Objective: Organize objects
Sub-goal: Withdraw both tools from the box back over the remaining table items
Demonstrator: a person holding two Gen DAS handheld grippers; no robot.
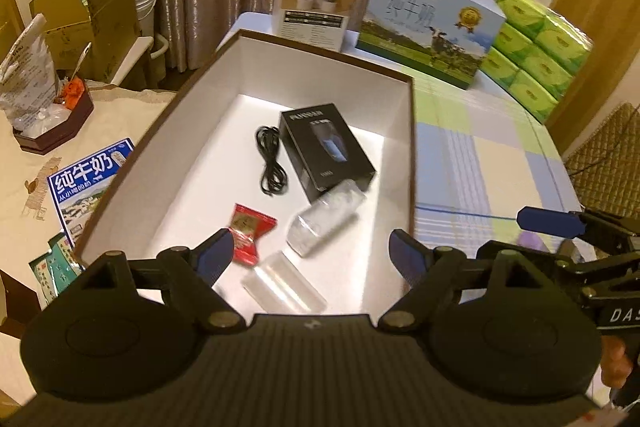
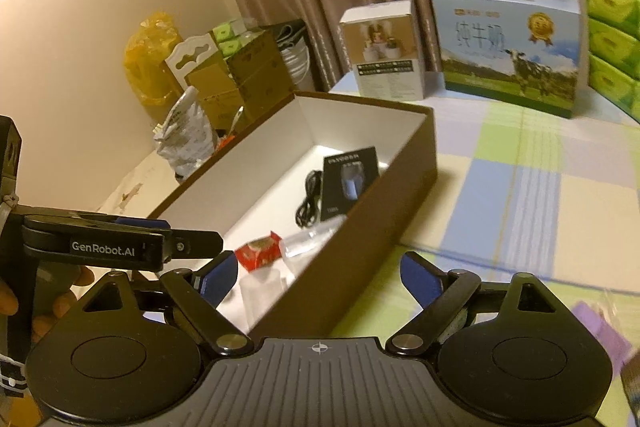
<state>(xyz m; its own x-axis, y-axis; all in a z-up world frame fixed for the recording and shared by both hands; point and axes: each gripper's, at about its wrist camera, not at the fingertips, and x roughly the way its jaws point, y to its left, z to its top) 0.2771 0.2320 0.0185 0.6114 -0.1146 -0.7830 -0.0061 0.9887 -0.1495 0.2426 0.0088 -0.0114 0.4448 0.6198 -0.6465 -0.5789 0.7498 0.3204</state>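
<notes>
Box (image 1: 412, 155), brown outside and white inside, is sitting open on the checked tablecloth (image 1: 480, 163). Inside it are lying a black carton (image 1: 326, 151), a coiled black cable (image 1: 270, 163) just beside the carton on its left, a red sachet (image 1: 250, 233), a clear plastic bottle (image 1: 326, 223) on its side with one end touching the carton's near corner, and a second clear piece (image 1: 282, 285) nearest the camera.

Left gripper (image 1: 312, 253) is hovering over the near end of the box, jaws spread wide, nothing between the blue pads. Right gripper (image 2: 318, 277) is hanging over the box's near right corner, jaws likewise spread and holding nothing.

Beyond the box, a white product box (image 1: 314, 1), a milk carton case (image 1: 430, 23) and green tissue packs (image 1: 536, 55) are standing in a row along the far table edge. A milk leaflet (image 1: 86, 183) is lying left of the box.
</notes>
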